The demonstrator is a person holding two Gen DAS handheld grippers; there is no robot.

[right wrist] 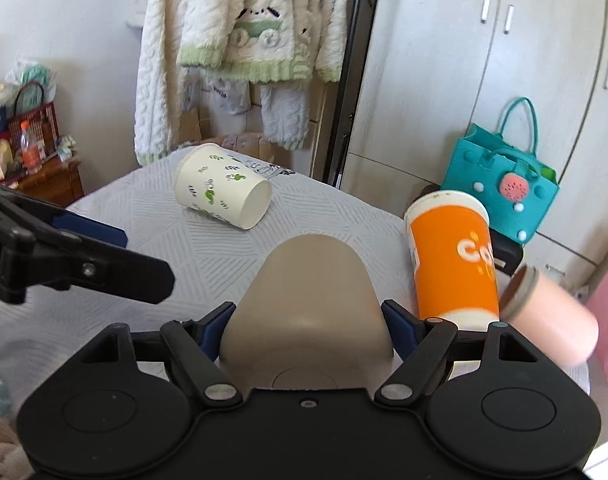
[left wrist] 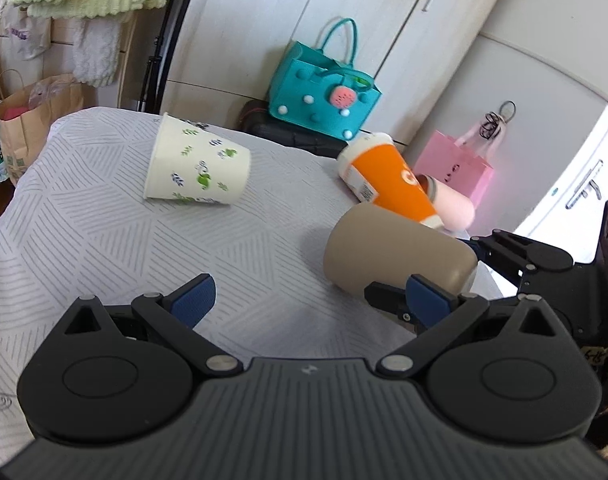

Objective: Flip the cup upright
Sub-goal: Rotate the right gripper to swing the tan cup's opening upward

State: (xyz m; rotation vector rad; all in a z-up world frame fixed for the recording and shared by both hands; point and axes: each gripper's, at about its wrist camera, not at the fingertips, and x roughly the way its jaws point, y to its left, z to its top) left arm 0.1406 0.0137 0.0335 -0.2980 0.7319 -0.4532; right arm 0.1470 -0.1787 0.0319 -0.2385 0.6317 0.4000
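Note:
A tan cup (right wrist: 307, 300) lies on its side on the grey patterned table (right wrist: 184, 248), its base toward my right gripper (right wrist: 305, 328), which is shut on it with a blue pad on each side. In the left wrist view the tan cup (left wrist: 395, 256) lies at the right with the right gripper (left wrist: 503, 264) behind it. My left gripper (left wrist: 309, 300) is open and empty, just left of the cup. A white leaf-print paper cup (left wrist: 196, 164) lies on its side farther back; it shows in the right wrist view too (right wrist: 224, 190).
An orange cup (right wrist: 453, 256) and a pink cup (right wrist: 551, 320) lie on their sides at the table's right edge. A teal bag (right wrist: 503, 192) and a pink bag (left wrist: 455, 168) sit beyond the table. Clothes (right wrist: 240, 40) hang behind.

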